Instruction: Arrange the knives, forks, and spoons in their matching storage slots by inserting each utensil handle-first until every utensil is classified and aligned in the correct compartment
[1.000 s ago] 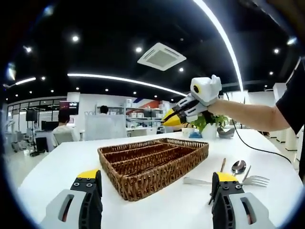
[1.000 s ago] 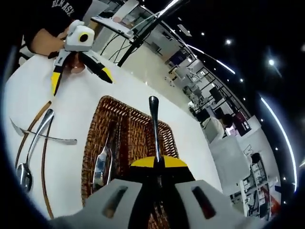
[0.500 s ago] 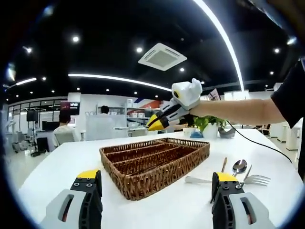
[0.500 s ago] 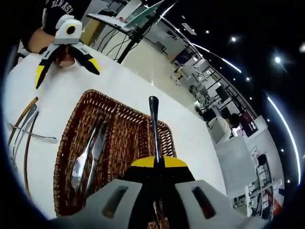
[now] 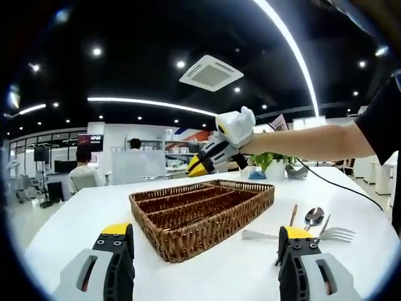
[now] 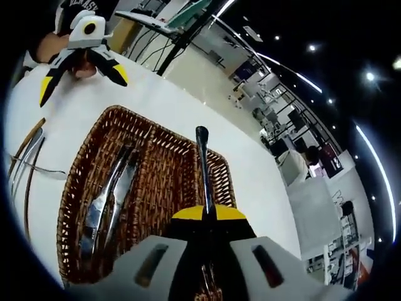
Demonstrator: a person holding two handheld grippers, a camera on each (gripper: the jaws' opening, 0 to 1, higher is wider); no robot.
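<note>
Left gripper [image 5: 203,260] low over near table [image 5: 75,213] edge, jaws wide apart, holding nothing. Wicker tray [image 5: 202,213] mid-table; spoon [image 5: 312,216] and fork [image 5: 301,236] loose on table just right of it. Right gripper [image 6: 205,216] above tray, jaws clamped on utensil handle [image 6: 202,166]; type of utensil cannot be told. Two knives [image 6: 106,200] lying in tray's leftmost compartment.
</note>
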